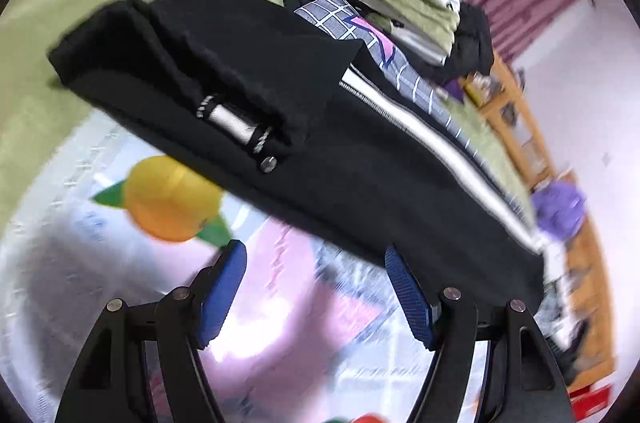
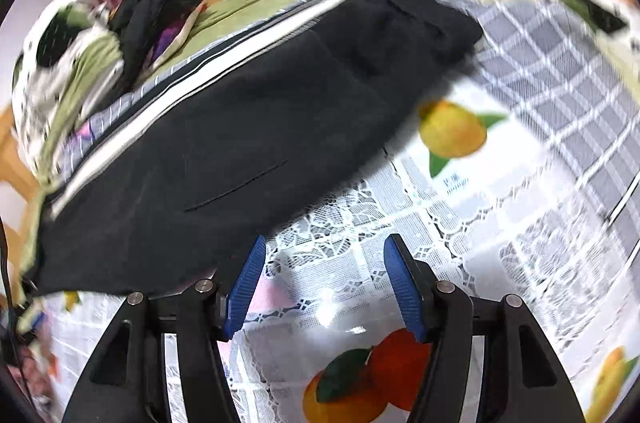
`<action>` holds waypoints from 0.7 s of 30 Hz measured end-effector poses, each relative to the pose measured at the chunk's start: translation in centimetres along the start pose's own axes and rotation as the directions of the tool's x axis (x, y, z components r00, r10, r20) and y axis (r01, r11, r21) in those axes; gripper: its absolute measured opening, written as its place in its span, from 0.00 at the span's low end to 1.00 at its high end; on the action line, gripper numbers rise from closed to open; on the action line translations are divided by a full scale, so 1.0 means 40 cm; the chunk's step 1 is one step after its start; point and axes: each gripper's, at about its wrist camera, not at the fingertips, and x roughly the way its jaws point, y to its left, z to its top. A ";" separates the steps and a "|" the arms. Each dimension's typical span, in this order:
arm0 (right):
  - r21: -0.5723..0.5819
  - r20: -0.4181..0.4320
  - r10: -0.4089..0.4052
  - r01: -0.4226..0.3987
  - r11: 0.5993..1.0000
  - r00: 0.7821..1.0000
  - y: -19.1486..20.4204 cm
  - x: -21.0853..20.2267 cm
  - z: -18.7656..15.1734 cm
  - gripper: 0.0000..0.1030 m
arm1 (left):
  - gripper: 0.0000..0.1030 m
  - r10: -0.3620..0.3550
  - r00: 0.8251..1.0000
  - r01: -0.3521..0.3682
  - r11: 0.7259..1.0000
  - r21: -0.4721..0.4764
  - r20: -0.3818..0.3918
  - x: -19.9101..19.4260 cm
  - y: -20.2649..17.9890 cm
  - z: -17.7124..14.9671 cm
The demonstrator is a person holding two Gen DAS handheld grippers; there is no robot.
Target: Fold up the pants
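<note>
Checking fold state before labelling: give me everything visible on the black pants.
The black pants lie flat as a long folded band on the fruit-print lace tablecloth, the far edge reaching onto a checked cloth and green blanket. Matte, soft-looking dark fabric with a white side stripe along the far edge. In the left wrist view the waist end is doubled over, showing a white-tipped drawstring and a metal snap. A thin slit line marks the panel. Neither gripper touches them; both stand open just short of the near edge.

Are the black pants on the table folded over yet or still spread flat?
Folded over at least once: the black pants lie doubled, the waistband end with its snap resting on top of another layer.
</note>
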 end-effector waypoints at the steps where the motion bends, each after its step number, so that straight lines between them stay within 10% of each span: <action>1: 0.037 0.006 0.028 -0.029 0.999 1.000 -0.011 0.006 0.007 0.59 | 0.68 -0.015 1.000 0.015 1.000 -0.024 0.002 0.014 0.002 0.010; 10: 0.179 0.071 0.088 -0.099 0.979 0.994 -0.012 0.124 0.137 0.60 | 0.66 0.029 0.999 -0.025 0.996 -0.086 0.045 0.128 -0.053 0.091; 12: 0.184 0.077 0.046 -0.060 0.981 0.996 -0.004 0.157 0.178 0.31 | 0.53 0.072 0.996 -0.067 0.992 -0.103 0.043 0.154 -0.070 0.124; 14: 0.203 0.061 0.015 -0.027 0.979 0.998 -0.002 0.180 0.210 0.17 | 0.17 0.122 0.992 -0.118 0.990 -0.074 0.046 0.166 -0.083 0.142; 21: 0.171 0.158 0.111 -0.138 0.976 0.981 -0.005 -0.049 0.229 0.09 | 0.12 0.054 0.998 -0.057 0.993 0.099 0.035 0.029 -0.164 0.124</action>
